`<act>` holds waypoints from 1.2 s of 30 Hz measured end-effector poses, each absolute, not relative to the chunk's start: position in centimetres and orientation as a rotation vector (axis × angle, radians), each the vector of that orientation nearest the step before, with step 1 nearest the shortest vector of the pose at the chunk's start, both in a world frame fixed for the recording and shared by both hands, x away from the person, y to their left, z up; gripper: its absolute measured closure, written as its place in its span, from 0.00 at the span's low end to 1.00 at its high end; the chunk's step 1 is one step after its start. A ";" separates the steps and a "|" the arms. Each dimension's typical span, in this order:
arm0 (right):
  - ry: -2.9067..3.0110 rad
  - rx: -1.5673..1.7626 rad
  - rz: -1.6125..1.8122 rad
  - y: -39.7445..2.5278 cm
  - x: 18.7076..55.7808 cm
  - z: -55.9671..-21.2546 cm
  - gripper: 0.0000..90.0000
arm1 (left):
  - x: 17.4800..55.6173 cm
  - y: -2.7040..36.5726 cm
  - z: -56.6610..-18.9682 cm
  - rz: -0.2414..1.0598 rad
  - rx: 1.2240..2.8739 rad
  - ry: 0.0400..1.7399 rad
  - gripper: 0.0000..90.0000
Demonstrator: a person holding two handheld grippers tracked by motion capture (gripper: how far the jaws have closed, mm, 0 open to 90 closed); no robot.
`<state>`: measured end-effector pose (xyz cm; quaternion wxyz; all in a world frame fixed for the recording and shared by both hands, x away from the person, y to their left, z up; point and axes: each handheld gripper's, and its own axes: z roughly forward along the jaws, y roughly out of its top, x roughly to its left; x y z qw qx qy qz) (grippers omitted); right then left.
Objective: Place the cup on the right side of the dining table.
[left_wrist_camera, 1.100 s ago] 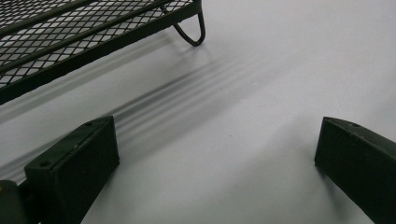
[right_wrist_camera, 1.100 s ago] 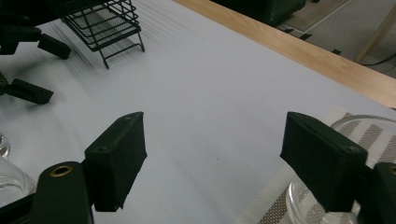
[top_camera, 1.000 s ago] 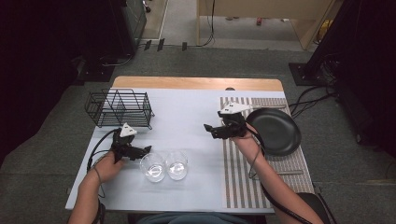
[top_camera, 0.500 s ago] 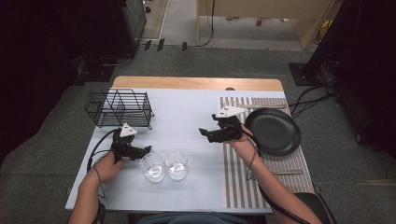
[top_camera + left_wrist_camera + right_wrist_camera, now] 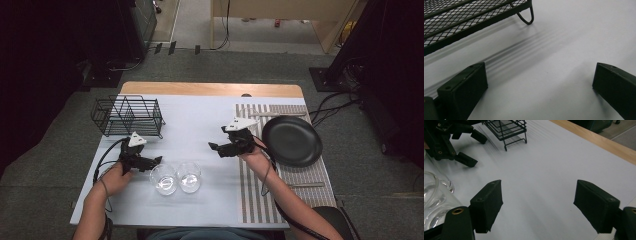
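Clear glass tumblers, two: left one [image 5: 163, 178], right one [image 5: 189, 176], side by side, touching, on white-covered bench [image 5: 200, 125] near front edge; left gripper [image 5: 151, 162] just beside left tumbler, jaws wide open, empty; right gripper [image 5: 216, 148] above bench, near right tumbler, jaws wide open, empty; black wire rack [image 5: 127, 116] behind left gripper; black round plate [image 5: 292, 141] on striped mat [image 5: 300, 175].

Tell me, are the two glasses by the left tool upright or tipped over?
Upright. In the high view both glasses show round open rims facing up, side by side on the table, just right of the left tool, whose jaws stand open.
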<state>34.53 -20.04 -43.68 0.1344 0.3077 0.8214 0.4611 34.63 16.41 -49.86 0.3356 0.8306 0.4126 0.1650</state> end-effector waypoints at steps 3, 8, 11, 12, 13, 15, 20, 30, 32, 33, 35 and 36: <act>2.393 0.885 1.335 -19.8 34.5 -44.0 0.25 | 34.6 16.4 -49.9 0.430 2.166 1.076 0.00; 2.412 0.867 1.340 -19.5 34.3 -44.4 0.25 | 34.6 16.4 -49.9 0.430 2.167 1.076 0.00; 2.423 0.865 1.350 -19.2 34.2 -44.5 0.25 | 34.6 16.4 -49.9 0.430 2.167 1.076 0.00; 2.426 0.857 1.349 -19.2 34.2 -44.6 0.25 | 34.6 16.4 -49.9 0.430 2.167 1.076 0.00; 2.432 0.853 1.348 -19.1 34.1 -44.7 0.25 | 34.6 16.4 -49.9 0.430 2.167 1.075 0.00; 2.441 0.851 1.347 -18.9 34.1 -44.9 0.26 | 34.6 16.4 -49.9 0.431 2.168 1.076 0.00; 2.469 0.845 1.356 -18.5 34.0 -45.5 0.26 | 34.6 16.4 -49.9 0.430 2.167 1.076 0.00; 2.509 0.820 1.323 -18.0 33.8 -46.6 0.27 | 34.6 16.4 -49.9 0.430 2.167 1.075 0.00; 2.518 0.817 1.320 -17.9 33.8 -46.8 0.27 | 34.6 16.4 -49.9 0.430 2.167 1.075 0.00; 2.522 0.817 1.324 -17.8 33.8 -46.9 0.27 | 34.6 16.4 -49.9 0.430 2.166 1.075 0.00; 2.525 0.812 1.325 -17.7 33.7 -47.0 0.27 | 34.6 16.4 -49.9 0.430 2.167 1.075 0.00; 2.529 0.814 1.332 -17.7 33.7 -47.0 0.27 | 34.6 16.4 -49.9 0.430 2.167 1.075 0.00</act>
